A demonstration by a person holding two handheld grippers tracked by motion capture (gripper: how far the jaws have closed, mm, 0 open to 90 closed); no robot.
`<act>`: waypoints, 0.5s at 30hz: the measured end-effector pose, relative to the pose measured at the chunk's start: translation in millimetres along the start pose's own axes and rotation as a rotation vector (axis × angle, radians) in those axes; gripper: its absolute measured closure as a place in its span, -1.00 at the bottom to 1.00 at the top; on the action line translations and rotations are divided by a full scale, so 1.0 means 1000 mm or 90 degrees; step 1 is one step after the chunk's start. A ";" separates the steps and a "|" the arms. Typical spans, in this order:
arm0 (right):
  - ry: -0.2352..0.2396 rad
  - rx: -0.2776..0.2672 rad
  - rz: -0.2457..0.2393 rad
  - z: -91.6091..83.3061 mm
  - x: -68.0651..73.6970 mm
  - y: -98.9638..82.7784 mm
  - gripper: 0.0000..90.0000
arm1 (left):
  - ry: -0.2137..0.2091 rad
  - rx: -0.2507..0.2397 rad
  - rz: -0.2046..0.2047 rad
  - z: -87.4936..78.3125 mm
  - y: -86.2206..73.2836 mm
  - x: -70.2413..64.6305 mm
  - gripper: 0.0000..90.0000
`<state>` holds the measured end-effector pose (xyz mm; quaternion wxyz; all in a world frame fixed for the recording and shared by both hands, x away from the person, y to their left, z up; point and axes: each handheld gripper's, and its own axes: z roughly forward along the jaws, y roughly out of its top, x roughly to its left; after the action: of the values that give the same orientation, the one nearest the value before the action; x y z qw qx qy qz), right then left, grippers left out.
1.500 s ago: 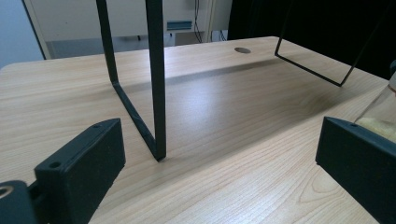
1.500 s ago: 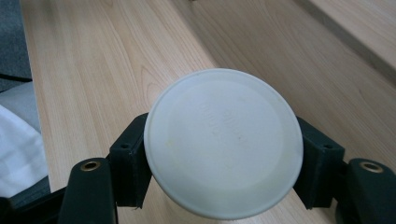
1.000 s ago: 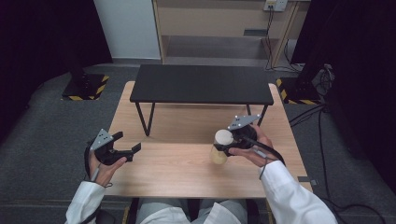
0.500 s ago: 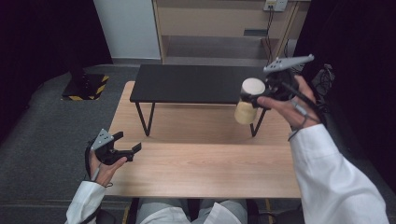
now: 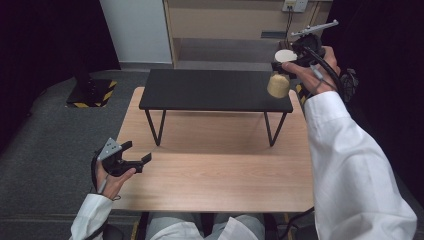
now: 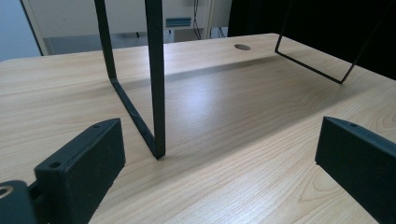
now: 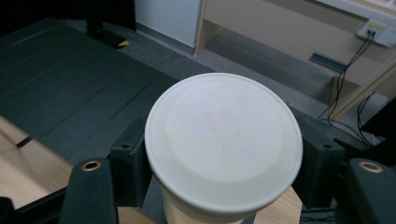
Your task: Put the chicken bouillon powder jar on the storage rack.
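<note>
Pale wooden surface (image 5: pixel 215 175) lay bare; I had my right hand-held gripper (image 5: pixel 289 62) pinching the tan, white-lidded paper cup (image 5: pixel 279 84) above the low black metal shelf (image 5: pixel 210 89). Setting it down remained, I judged; my left hand-held gripper (image 5: pixel 134 154) rested spread.

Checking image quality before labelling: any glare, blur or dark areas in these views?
High view: sides are near black, the table evenly lit, the cup slightly soft. Left gripper view: a sheen patch on the wood beneath the black stand. Right gripper view: the lid is bright but its embossed text is soft.
</note>
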<state>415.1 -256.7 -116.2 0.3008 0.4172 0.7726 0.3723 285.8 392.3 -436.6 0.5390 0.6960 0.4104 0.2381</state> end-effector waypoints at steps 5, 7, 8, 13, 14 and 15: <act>-0.015 0.012 0.022 0.031 -0.008 0.002 -0.26 | 0.004 -0.001 -0.007 -0.001 -0.001 0.001 -0.99; -0.014 0.018 0.030 0.040 -0.010 0.002 -0.26 | 0.004 -0.001 -0.007 -0.001 -0.001 0.001 -0.99; -0.013 0.020 0.032 0.044 -0.011 0.002 -0.26 | 0.005 -0.002 -0.007 -0.001 -0.001 0.001 -0.99; -0.007 0.023 0.045 0.061 -0.014 0.000 -0.26 | 0.002 0.001 -0.007 -0.001 -0.001 0.001 -0.99; -0.005 0.025 0.045 0.063 -0.014 0.000 -0.26 | 0.003 0.001 -0.007 -0.001 -0.001 0.001 -0.99; -0.004 0.025 0.044 0.064 -0.014 0.000 -0.26 | 0.004 0.002 -0.005 -0.001 -0.001 0.001 -0.99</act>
<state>471.6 -248.3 -149.2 0.2820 0.4505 0.7641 0.3656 285.4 394.0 -437.3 0.5378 0.6944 0.4151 0.2373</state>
